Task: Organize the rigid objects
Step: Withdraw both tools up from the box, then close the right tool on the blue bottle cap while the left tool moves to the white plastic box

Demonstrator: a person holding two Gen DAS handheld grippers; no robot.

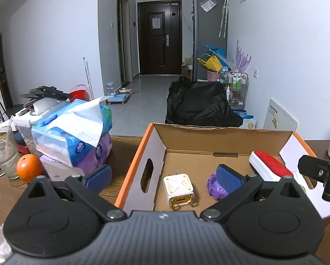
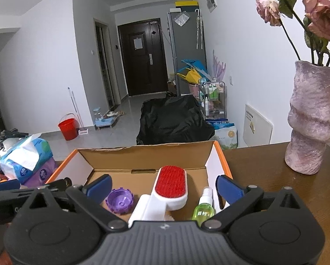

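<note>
Your desk (image 2: 257, 167) carries the box (image 2: 143, 152), with a vase (image 2: 310, 121) to its right and tissue packs (image 1: 74, 137) to its left. Inside the box lie the brush (image 2: 170, 185), the purple cap (image 2: 119, 201), the white cube (image 1: 179, 187) and the green bottle (image 2: 203, 209). Your left gripper (image 1: 165, 176) and right gripper (image 2: 162, 187) both hang over it, jaws spread wide, holding nothing.
</note>
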